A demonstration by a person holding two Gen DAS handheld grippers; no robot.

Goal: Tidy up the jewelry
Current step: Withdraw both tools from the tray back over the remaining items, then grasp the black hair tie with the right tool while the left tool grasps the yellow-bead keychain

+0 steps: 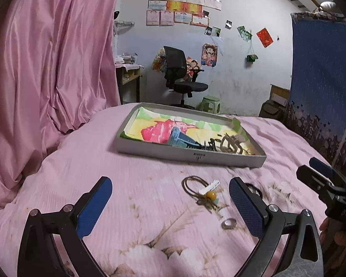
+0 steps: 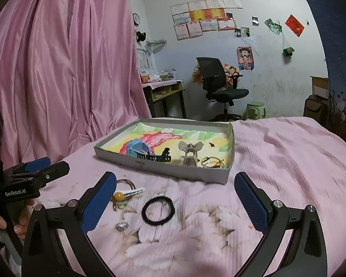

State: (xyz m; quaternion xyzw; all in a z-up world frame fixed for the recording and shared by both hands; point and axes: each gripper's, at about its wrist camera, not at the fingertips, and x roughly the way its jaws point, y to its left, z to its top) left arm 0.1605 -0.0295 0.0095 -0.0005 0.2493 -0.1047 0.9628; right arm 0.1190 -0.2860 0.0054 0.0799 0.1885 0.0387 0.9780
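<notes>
A shallow grey box point(image 1: 196, 155) point(image 2: 163, 169) with a colourful lining lies on the pink bed; it holds a blue clip point(image 2: 137, 149), a beige claw clip point(image 2: 190, 152), a black clip and a thin bracelet point(image 2: 211, 161). In front of it on the bedspread lie a brown cord with a yellow bead point(image 1: 211, 194) point(image 2: 118, 195), a silver ring point(image 1: 228, 224) point(image 2: 122, 225) and a black hair tie point(image 2: 158, 211). My left gripper point(image 1: 170, 205) is open over the bead cord. My right gripper point(image 2: 175, 203) is open over the hair tie.
A pink curtain point(image 1: 46, 57) hangs at the left. A blue patterned curtain point(image 1: 323, 73) hangs at the right. Beyond the bed stand a black office chair point(image 2: 219, 85), a green stool point(image 2: 256, 109) and a desk point(image 2: 163, 92).
</notes>
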